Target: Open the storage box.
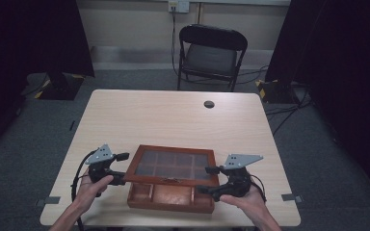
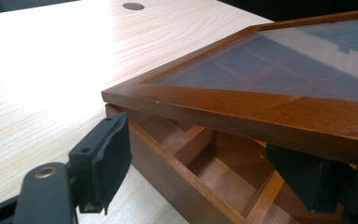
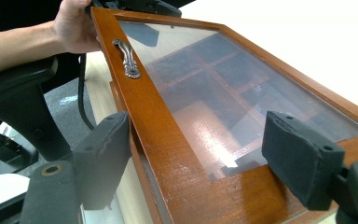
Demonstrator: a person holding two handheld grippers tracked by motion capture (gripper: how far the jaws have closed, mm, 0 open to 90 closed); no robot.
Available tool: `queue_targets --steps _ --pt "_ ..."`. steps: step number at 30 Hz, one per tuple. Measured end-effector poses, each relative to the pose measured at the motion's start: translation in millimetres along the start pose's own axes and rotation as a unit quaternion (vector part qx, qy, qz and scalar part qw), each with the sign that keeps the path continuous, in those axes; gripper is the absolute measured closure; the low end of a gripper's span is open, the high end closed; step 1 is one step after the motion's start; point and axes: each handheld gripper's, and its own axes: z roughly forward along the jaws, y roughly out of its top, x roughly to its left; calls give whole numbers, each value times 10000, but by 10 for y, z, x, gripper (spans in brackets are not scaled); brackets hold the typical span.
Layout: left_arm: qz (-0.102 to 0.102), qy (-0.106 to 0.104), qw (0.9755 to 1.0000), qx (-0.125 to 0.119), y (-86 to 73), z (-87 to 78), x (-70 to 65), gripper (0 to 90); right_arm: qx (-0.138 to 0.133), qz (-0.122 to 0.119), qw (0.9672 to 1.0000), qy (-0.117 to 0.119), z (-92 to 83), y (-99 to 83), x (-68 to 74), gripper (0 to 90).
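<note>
A brown wooden box (image 1: 171, 198) with compartments sits at the table's near edge. Its glass-paned lid (image 1: 173, 166) is tilted up at the front, with a metal handle (image 3: 127, 58) on the front rail. My left gripper (image 1: 120, 167) is open at the lid's left front corner. One of its pads (image 2: 105, 156) is outside the box and the other is under the lid frame (image 2: 242, 109). My right gripper (image 1: 208, 180) is open astride the right front corner. The lid's wooden rail (image 3: 182, 177) lies between its two pads, and I cannot tell whether they touch it.
The light wood table (image 1: 173, 120) stretches bare beyond the box, with a round cable hole (image 1: 209, 104) near its far edge. A black folding chair (image 1: 211, 55) stands behind the table. Dark curtains and cables line both sides of the floor.
</note>
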Motion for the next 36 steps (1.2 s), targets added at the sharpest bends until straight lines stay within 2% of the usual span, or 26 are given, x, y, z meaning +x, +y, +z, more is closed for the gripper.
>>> queue_targets --steps 1,3,4,5,6,7,8,9,10,16,17,18,20,27,29,33,36 --pt "41 -14 10000 -3 6 -1 5 217 -8 6 10000 -6 -3 3 -3 237" --pt "-7 -49 10000 -14 18 0 -8 215 -37 22 10000 2 -8 10 -10 237" --pt "54 -45 10000 -19 26 0 -6 212 -34 35 10000 6 -8 17 -15 236" --pt "9 -58 10000 -46 30 2 -16 212 -34 35 10000 6 -8 17 -15 236" --pt "69 -56 10000 -27 40 -1 -12 211 -28 49 10000 18 -9 27 -22 223" --pt "-2 -63 10000 -74 44 3 -22 209 -22 78 10000 12 -9 36 -27 218" --pt "64 -57 9999 -69 53 -3 -13 208 -30 98 9999 22 -12 45 -36 221" --pt "14 -67 9999 -100 57 0 -19 207 -56 103 9999 45 -15 51 -44 221" --pt "65 -39 9999 -101 67 -5 -16 207 -74 118 9999 45 -19 64 -48 223" --pt "50 -38 9999 -115 91 -5 -12 206 -128 52 9999 11 -38 56 -41 226" --pt "112 -14 9999 -107 99 -9 -4 206 -155 41 9999 -19 -47 53 -38 225" --pt "33 -43 9999 -150 103 -8 -11 208 -180 27 9998 -35 -58 51 -37 219" --pt "88 -43 9999 -138 114 -15 -2 211 -239 2 9996 -131 -86 49 -47 205" --pt "36 -104 9997 -210 159 -1 0 198 -265 32 9996 -132 -95 69 -77 183" --pt "79 -107 9997 -204 166 1 5 196 -264 29 9995 -148 -100 77 -81 181" --pt "-4 -115 9997 -222 190 9 10 187 -303 14 9994 -156 -105 78 -91 180" --pt "39 -82 9997 -216 208 10 21 180 -273 -104 9993 -233 -108 85 -82 177"
